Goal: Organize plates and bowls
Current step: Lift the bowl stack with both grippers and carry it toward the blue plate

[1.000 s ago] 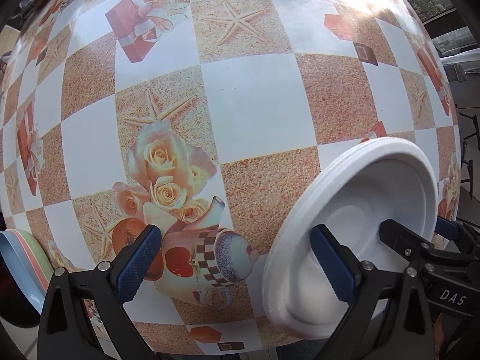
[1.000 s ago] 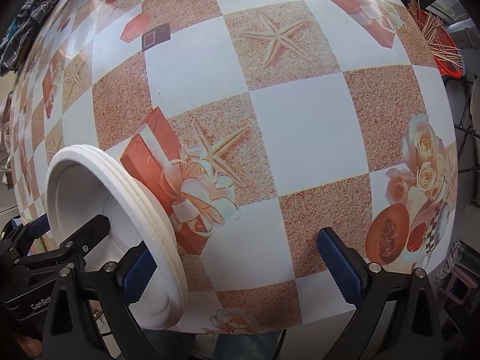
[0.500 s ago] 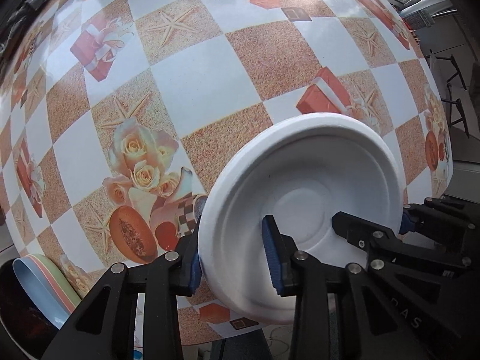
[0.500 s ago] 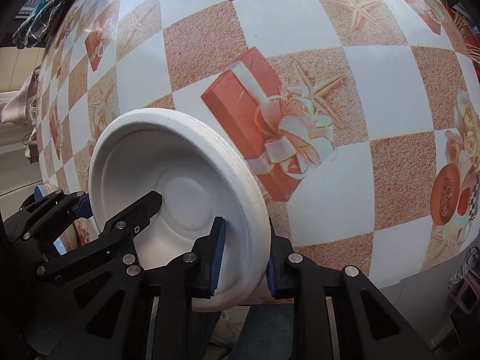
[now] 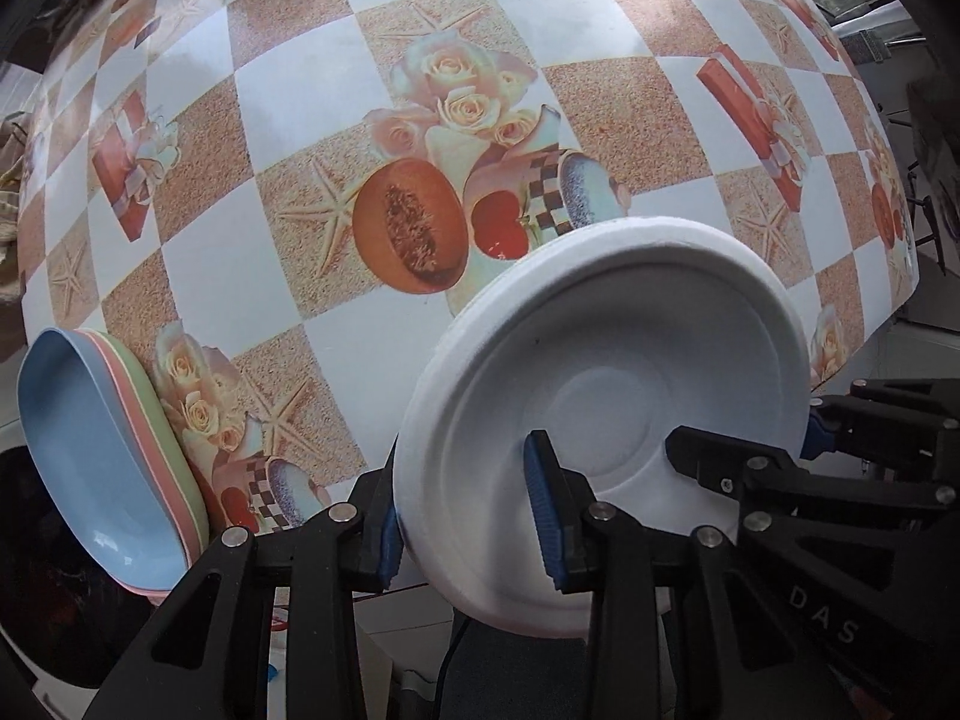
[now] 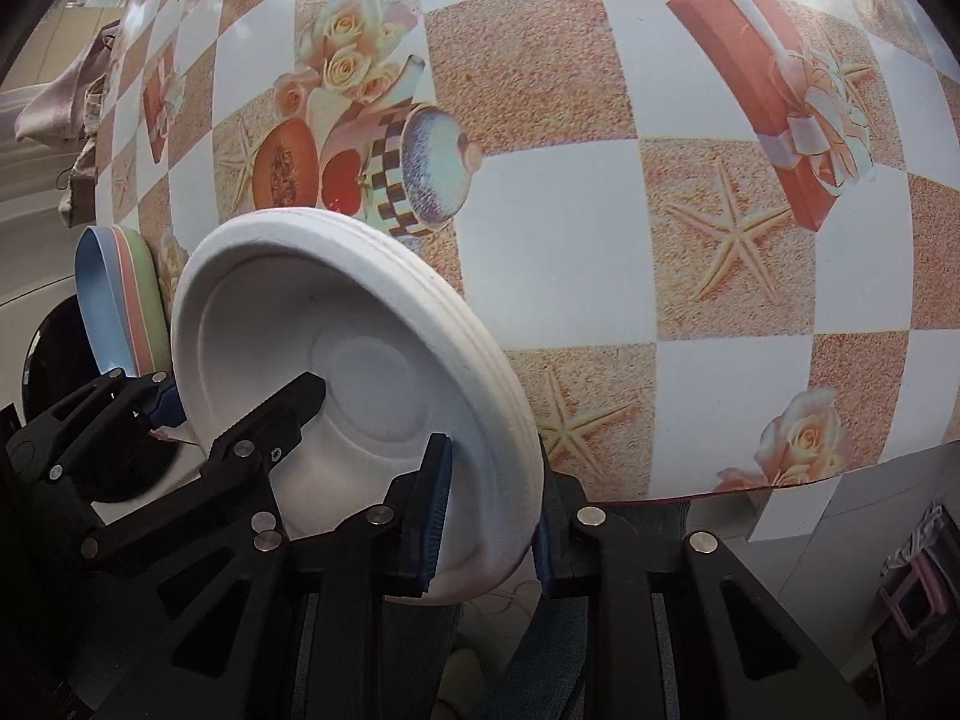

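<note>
A stack of white foam plates (image 5: 606, 384) is held off the table between both grippers. My left gripper (image 5: 468, 534) is shut on the stack's left rim. My right gripper (image 6: 489, 519) is shut on the opposite rim of the white plates (image 6: 336, 354). Each gripper shows in the other's view, the right one (image 5: 804, 444) and the left one (image 6: 162, 402). A stack of coloured plates (image 5: 108, 456), blue on top with pink and green below, sits at the table's near left edge; it also shows in the right wrist view (image 6: 117, 294).
The table (image 5: 312, 264) has a checked cloth printed with roses, starfish and gift boxes. Its near edge (image 6: 798, 480) runs just in front of the grippers. Cloth hangs at the far left (image 6: 66, 102).
A second ago both grippers were open beside the white plates. They closed on opposite rims, lifted the stack and carried it left, toward the coloured plates.
</note>
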Demonstrator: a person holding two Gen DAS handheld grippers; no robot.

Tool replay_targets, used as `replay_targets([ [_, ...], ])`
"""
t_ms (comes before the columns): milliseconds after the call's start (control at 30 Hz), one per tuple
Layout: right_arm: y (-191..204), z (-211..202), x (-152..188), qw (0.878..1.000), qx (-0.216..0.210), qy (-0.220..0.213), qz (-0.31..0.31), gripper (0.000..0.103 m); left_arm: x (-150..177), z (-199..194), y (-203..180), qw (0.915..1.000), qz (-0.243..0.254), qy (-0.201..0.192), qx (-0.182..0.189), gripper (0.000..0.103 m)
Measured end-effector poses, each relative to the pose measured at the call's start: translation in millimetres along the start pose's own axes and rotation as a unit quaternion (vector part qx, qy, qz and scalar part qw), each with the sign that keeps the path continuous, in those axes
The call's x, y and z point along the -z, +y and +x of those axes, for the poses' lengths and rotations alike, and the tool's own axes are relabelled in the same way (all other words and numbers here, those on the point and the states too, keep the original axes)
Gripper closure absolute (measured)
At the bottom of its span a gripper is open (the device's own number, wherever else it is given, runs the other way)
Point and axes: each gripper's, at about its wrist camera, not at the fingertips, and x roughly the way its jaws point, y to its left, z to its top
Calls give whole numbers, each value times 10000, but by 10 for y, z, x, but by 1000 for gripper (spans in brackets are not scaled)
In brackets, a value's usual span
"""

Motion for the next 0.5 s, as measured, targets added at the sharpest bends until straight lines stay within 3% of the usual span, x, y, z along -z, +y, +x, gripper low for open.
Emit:
replay_targets([
  [400,216,-392,36,9983,398,-366,-234,76,-20,-342,293,9975,-218,-627,257,65],
  [500,466,-512,85,9976,466,-437,-265,76,6,-526,507,9963,-254,-773,284,65],
])
